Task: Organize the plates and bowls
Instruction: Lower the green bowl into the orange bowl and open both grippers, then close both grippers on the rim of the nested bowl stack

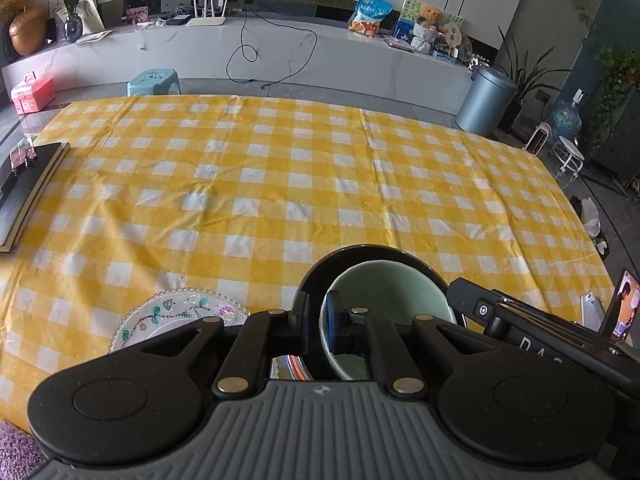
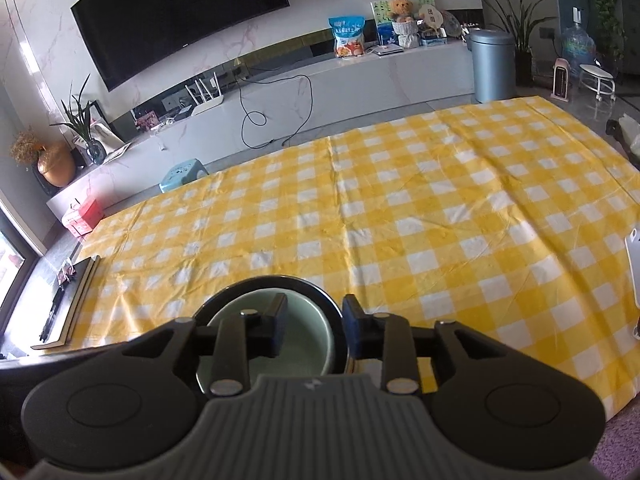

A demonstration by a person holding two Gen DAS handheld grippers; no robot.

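A pale green bowl [image 1: 394, 300] sits nested inside a larger black bowl [image 1: 360, 256] near the front edge of a table covered by a yellow-and-white checked tablecloth [image 1: 280, 168]. Both grippers work at this stack from opposite sides.

The left gripper [image 1: 319, 318] straddles the left wall of the nested bowls – one finger outside the black rim, the other with its blue pad [image 1: 333, 322] inside the green bowl. Its jaws stand narrow around the two walls; whether the pads press on them cannot be told. Just to the left of the bowls, partly hidden under the gripper body, lies a white plate [image 1: 176, 312] with a beaded rim and painted flowers, and a second, shiny dish edge [image 1: 290, 368] shows beneath the gripper.

In the right wrist view, the right gripper [image 2: 314, 324] straddles the right rim of the same stack: the left finger [image 2: 276, 328] hangs inside the green bowl [image 2: 304, 336], the right finger with its dark blue pad [image 2: 354, 326] stands outside the black bowl [image 2: 260, 282]. The jaws are parted, with clear space between each pad and the bowl walls – nothing is clamped.

At the table's far left edge lies a dark notebook [image 1: 28, 184]. A phone [image 1: 622, 304] showing a video leans at the right edge.
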